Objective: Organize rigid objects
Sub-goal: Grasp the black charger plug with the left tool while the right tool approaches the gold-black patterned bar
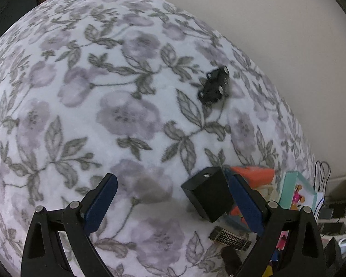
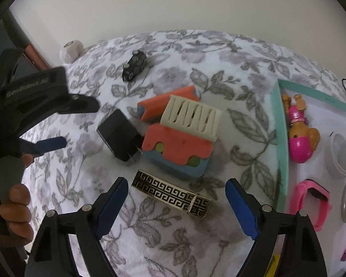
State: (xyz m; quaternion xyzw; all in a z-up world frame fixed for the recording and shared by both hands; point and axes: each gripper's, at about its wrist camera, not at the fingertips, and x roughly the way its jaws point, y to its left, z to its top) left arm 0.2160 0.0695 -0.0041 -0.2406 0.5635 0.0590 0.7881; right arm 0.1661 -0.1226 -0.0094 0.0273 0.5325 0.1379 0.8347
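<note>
Your right gripper (image 2: 176, 205) sits nearest the lens, its blue pads spread wide with nothing clamped between them. Directly ahead of the gap lies the gold-and-black patterned clasp (image 2: 173, 194), flat on the floral blanket (image 2: 150, 237). Its long axis runs across the gap, roughly from one pad toward the other, slanting slightly down to the right. That crossways lie is what the coming move hinges on: I judge you would either turn the wrist so the pads close over the clasp's narrow width, or take it end to end, which the present spread looks barely able to span.

Beyond the clasp stand the orange-and-blue foam toy (image 2: 180, 152) with its cream slatted piece, and the black charger (image 2: 120, 136) touching the toy's left side. A small black toy car (image 2: 135, 65) lies well apart, toward the blanket's far edge. At the right edge of the blanket, the teal-rimmed tray (image 2: 282, 138) already holds a pink figure and a pink watch, so it is likely the destination.

Your left gripper (image 1: 170, 198) is also open and empty; its right pad is just beside the charger. The clasp lies off to its lower right, so your right hand is the better placed.
</note>
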